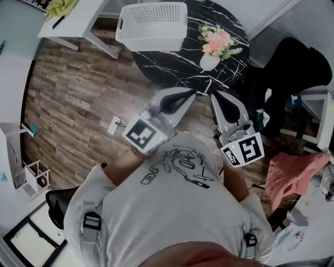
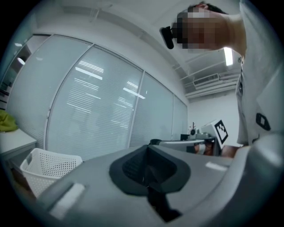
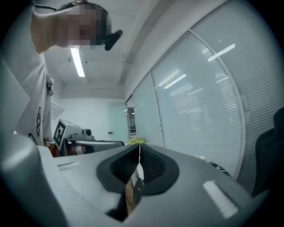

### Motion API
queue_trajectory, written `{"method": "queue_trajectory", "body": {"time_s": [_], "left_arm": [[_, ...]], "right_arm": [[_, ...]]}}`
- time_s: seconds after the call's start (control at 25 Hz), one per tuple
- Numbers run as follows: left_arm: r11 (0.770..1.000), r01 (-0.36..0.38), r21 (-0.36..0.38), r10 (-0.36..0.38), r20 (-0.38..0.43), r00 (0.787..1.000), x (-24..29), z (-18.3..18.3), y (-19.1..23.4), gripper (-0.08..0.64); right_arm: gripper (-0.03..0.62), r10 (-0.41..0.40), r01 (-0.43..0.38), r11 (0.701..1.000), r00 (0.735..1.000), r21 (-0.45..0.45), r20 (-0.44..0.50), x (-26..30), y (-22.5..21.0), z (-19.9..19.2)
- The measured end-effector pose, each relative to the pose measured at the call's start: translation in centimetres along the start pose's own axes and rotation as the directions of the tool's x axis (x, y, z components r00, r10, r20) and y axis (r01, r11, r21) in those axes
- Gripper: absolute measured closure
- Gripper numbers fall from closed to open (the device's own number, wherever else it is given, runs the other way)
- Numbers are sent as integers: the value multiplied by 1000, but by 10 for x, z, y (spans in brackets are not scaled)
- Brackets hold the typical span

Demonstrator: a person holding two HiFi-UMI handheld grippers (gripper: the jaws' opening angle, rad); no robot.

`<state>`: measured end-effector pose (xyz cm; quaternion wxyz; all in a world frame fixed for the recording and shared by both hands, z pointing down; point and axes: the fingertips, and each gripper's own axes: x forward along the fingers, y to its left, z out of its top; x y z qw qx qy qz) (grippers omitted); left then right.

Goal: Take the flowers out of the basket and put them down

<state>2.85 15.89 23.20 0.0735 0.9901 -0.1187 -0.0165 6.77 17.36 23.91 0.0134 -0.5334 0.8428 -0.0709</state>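
A: What is seen of the room, taken from the left?

B: A small white rack (image 1: 35, 177) is seen at the far left; a wood-plank floor (image 1: 73, 104) is spread beside it; a white counter (image 1: 83, 21) is set at the upper left, and a yellow-green cloth (image 1: 61, 6) is laid on it; next a round black marbled counter (image 1: 172, 65) is found, on which a white perforated basket (image 1: 152, 26) is placed.

A: And the flowers?

B: The flowers (image 1: 219, 41) are held in a white vase (image 1: 209, 62), stood upright on the marbled counter just right of the basket and outside it; a dark garment (image 1: 297, 68) and a pink cloth (image 1: 292, 174) are seen further right.

A: The grippers?

B: The left gripper (image 1: 193, 93) and the right gripper (image 1: 213, 95) are held side by side before the marbled counter's near edge, apart from the flowers; the left's fingers (image 2: 131, 168) are pressed together with nothing between them; the right's are likewise closed and empty; glass walls (image 2: 88, 97) with blinds are shown beyond both.
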Motion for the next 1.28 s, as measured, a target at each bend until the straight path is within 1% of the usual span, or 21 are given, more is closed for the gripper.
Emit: {"method": "queue_trajectory", "body": {"time_s": [0.2,0.4,0.6,0.84,1.08,1.28], "left_arm": [[1000,-8,4,8,9,1000,-13,13,-12,558],[1000,10,14,-10,12,1000,-11,15,-22,558],[1000,16,-13,-16,15,1000,-10,14,-25,558],[1000,23,-8,-23,12,1000,-8,13,-26,558],[1000,18,-12,-18,11,1000,-6,14,-25,558],[999,32,-22,-32,18,999,-5,15,-26,558]], "right_arm": [[586,19,-20,1000,999,21,30,-7,22,19],[587,25,-25,1000,999,10,33,-6,35,22],[587,20,-21,1000,999,14,36,-6,35,24],[587,26,-27,999,999,28,48,-6,35,25],[586,34,-35,999,998,14,50,-7,36,28],[586,45,-46,999,998,16,47,-7,37,28]]}}
